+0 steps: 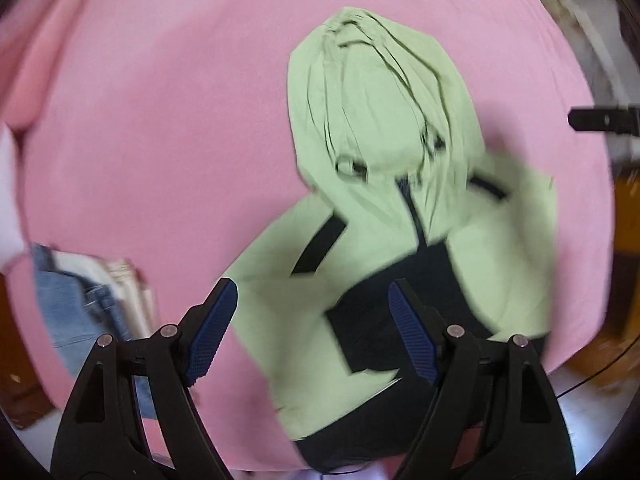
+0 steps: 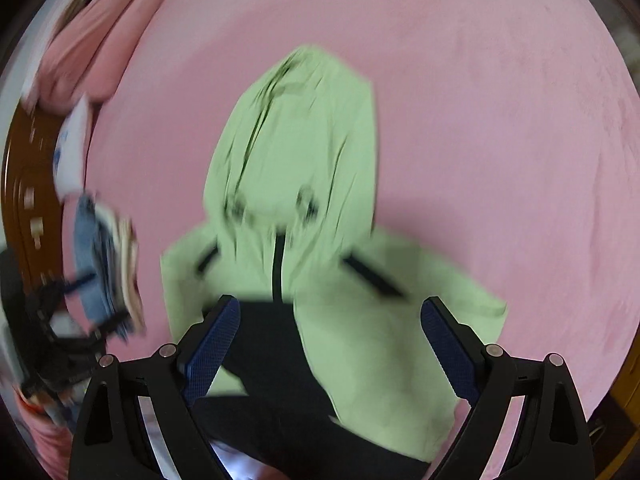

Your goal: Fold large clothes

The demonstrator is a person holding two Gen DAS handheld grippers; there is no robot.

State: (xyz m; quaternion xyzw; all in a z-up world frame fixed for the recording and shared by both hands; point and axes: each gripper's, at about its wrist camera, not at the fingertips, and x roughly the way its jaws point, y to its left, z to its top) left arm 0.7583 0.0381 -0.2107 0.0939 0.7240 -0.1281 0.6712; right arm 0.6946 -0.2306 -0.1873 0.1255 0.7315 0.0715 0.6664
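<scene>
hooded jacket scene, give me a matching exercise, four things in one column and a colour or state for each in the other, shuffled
Things:
1. hooded jacket
2. bed cover
3. folded jeans
4. left tool

Colour or state:
A. pink
B. open, holding nothing
C. light green with black panels
D. blue denim, stacked at the bed's left edge

Pairs: 1-C, 2-A, 3-D, 4-B
</scene>
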